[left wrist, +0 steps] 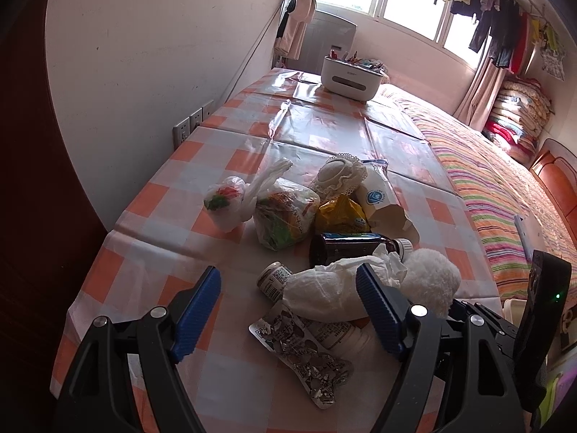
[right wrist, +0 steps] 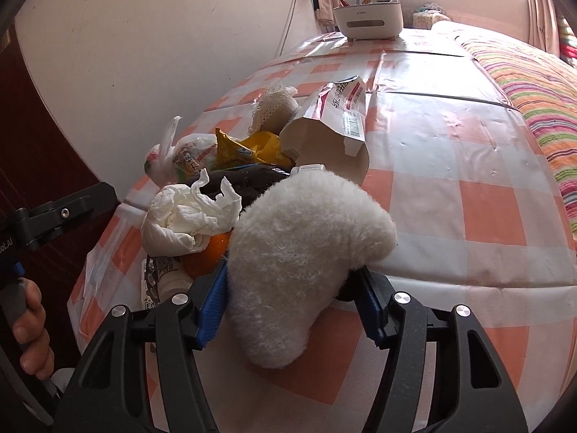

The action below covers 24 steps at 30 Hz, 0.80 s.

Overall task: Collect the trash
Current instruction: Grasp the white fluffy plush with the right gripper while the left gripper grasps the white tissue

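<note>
Right claw (right wrist: 294, 299): angled down over the worktop (right wrist: 450, 187), blue pads pressed on both flanks of the fluffy white pad (right wrist: 303, 252).
Fluffy white pad: at the pile's 5 o'clock edge, touching the orange (right wrist: 209, 256).
Left claw (left wrist: 288, 310): tilted downward, jaws spread wide, gripping nothing, above crumpled tissue (left wrist: 324, 288) and foil blister pack (left wrist: 306, 357).
Hand (right wrist: 30, 328): at 8 o'clock, wrapped around the left handle.

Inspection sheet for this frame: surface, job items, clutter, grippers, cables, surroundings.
Surface: checked tablecloth, creased.
Job's things: trash pile of tied plastic bags, brown bottle, crumpled tissue, blister pack, torn carton, orange.
Clutter: white organizer box at the far end.
Grippers: left gripper open over the pile; right gripper closed on fluffy white pad.
Cables: cord down the wall.
Surroundings: striped bed, hanging laundry.
</note>
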### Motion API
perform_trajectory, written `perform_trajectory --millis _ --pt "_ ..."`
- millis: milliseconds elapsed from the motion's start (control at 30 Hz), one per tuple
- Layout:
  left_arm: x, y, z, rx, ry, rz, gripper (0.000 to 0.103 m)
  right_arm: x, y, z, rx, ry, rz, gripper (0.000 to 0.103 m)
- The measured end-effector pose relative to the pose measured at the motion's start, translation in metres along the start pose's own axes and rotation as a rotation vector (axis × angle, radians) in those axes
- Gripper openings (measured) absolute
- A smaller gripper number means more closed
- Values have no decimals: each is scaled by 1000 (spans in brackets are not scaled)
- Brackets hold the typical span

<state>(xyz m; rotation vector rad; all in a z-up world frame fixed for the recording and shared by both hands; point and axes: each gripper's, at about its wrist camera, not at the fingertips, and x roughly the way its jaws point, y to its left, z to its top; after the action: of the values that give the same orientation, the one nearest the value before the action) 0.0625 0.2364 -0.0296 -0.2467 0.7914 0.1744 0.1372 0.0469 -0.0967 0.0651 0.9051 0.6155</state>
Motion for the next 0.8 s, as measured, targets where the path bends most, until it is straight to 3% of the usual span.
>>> perform_trajectory --millis 267,600,733,800 --pt "13 -27 -3 92 16 -10 75 -16 -14 -5 43 -36 4 60" --pt "42 -48 -6 145 49 39 74 -34 -25 -7 60 -69 11 61" --pt "51 -51 -8 138 66 31 41 -46 -30 -8 69 -95 10 62" --pt "51 -56 -9 162 54 44 36 -52 -33 -8 72 -111 5 62"
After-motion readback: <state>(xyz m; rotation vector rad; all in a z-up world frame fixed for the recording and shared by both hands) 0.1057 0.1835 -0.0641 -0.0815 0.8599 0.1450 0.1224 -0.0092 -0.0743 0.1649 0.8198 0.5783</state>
